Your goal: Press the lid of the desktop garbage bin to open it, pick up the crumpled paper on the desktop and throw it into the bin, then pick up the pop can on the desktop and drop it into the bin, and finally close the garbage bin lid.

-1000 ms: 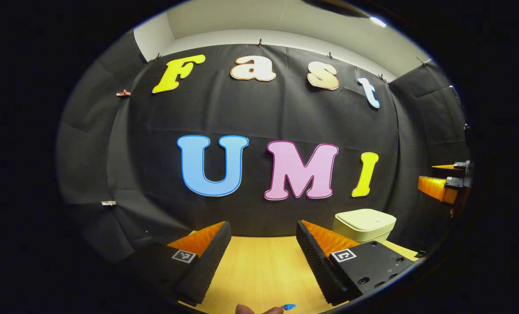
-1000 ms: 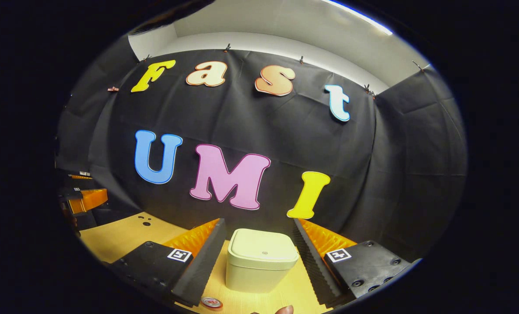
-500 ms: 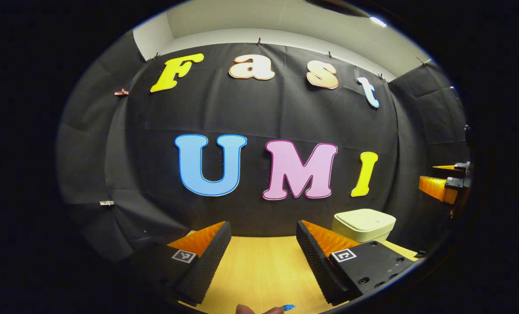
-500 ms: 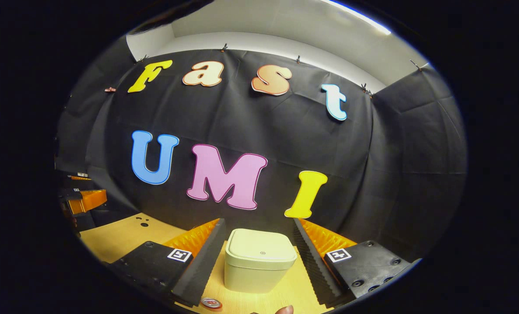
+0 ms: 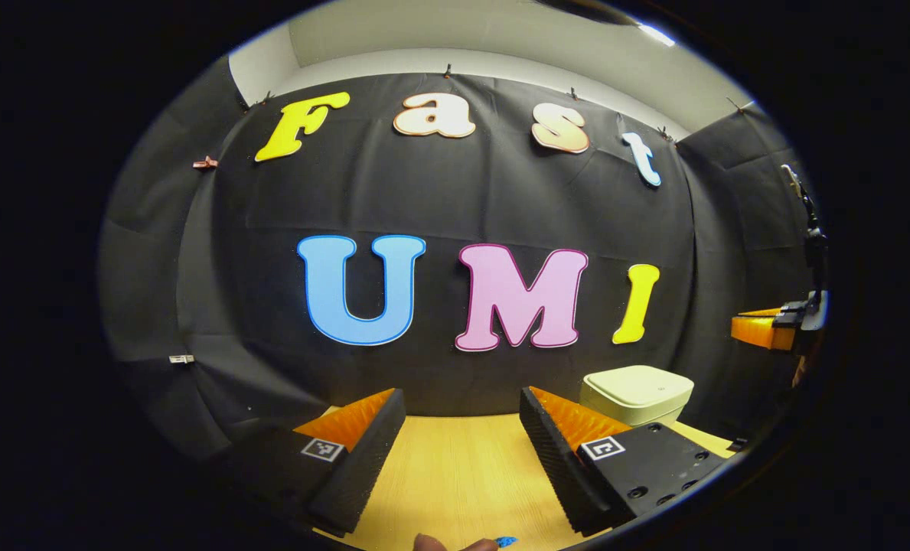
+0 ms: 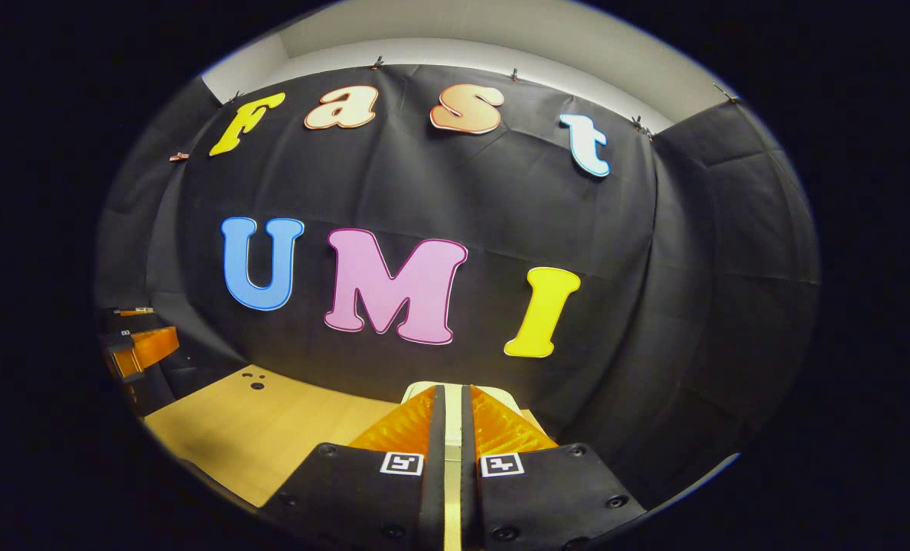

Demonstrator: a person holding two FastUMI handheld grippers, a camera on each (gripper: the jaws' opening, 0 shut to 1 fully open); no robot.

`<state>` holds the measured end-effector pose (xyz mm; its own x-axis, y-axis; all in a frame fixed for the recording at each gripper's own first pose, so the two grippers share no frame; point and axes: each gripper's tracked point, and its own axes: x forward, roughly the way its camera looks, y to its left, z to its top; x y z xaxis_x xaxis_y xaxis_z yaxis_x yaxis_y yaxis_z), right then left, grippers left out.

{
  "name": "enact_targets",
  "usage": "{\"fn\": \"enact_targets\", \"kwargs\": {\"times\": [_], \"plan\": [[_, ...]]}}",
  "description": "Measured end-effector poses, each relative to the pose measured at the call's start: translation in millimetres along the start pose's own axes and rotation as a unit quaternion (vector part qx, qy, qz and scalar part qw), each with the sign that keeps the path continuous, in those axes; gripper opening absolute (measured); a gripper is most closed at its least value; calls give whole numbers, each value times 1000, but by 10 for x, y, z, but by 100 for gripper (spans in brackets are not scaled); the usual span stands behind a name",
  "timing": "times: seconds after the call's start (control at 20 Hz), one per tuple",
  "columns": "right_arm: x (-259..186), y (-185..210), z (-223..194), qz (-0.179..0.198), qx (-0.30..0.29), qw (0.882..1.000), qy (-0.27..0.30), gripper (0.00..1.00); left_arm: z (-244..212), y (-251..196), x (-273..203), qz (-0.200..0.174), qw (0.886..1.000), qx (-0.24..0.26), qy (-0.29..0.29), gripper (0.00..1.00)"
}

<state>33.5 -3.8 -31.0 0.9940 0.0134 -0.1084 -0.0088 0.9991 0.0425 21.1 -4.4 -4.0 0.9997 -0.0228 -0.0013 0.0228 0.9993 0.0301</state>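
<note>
On the pale wooden desktop (image 5: 455, 467), lidded bin (image 5: 637, 393); left fingers (image 5: 462, 428) wide apart, right fingers (image 6: 452, 409) nearly together, both empty.

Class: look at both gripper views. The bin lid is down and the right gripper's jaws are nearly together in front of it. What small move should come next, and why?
Probably lower the right gripper onto the lid of the bin and press. The lid is down, the jaws are almost closed with nothing between them, and they line up with the bin just ahead. The left gripper waits open over the table.
</note>
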Motion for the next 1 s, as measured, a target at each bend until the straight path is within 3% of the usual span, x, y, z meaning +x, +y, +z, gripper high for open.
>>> {"fn": "enact_targets", "kwargs": {"times": [0.2, 0.6, 1.0], "plan": [[264, 10, -155, 17, 13, 1000, 23, 5, -14, 18, 104, 9, 1000, -9, 5, 96], [1058, -118, -921, 13, 30, 994, 102, 5, -38, 49, 300, 12, 1000, 4, 12, 96], [1345, -159, -1382, 5, 24, 989, 147, 6, -113, 78, 471, 10, 1000, 0, 27, 96]]}}
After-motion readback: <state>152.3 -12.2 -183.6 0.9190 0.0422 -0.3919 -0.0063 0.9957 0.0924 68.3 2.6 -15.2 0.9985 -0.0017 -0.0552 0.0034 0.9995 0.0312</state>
